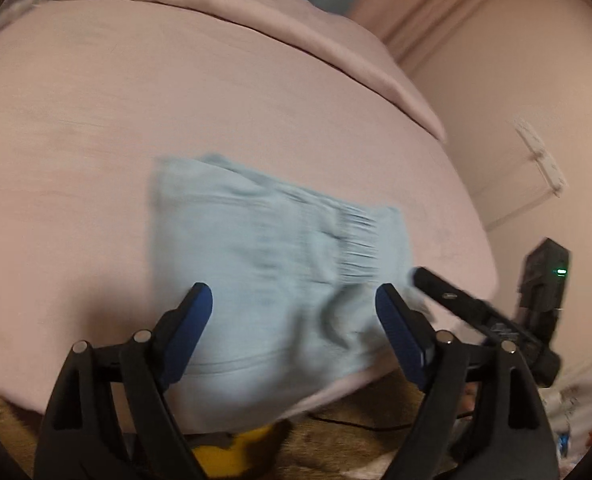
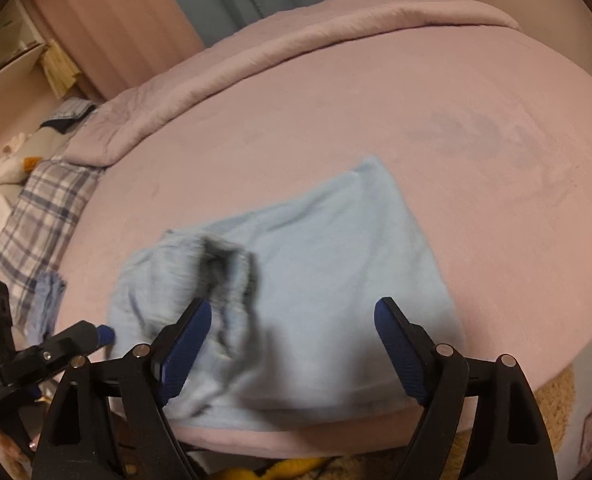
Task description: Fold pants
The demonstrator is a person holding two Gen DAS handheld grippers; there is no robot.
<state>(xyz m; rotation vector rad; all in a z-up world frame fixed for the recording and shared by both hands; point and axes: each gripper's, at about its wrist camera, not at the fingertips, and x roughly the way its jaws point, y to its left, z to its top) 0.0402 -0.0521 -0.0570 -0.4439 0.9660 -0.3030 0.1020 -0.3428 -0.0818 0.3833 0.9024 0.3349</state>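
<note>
The light-blue pants [image 1: 264, 256], lying folded on the bed [image 1: 96, 120], looked soft, light and floppy, best pinched at the elastic waistband [image 1: 355, 244]; both the left gripper [image 1: 294, 312] and right gripper [image 2: 294, 324] hung wide open, empty.

The pants [image 2: 296, 292] lie folded on the bed [image 2: 475, 128], near its front edge, with a rolled-back blanket [image 2: 256, 56] behind them at the far side. Both grippers hang in front of the pants, left gripper [image 1: 294, 312] beside right gripper [image 2: 292, 328], each with its 2 fingers spread apart.
</note>
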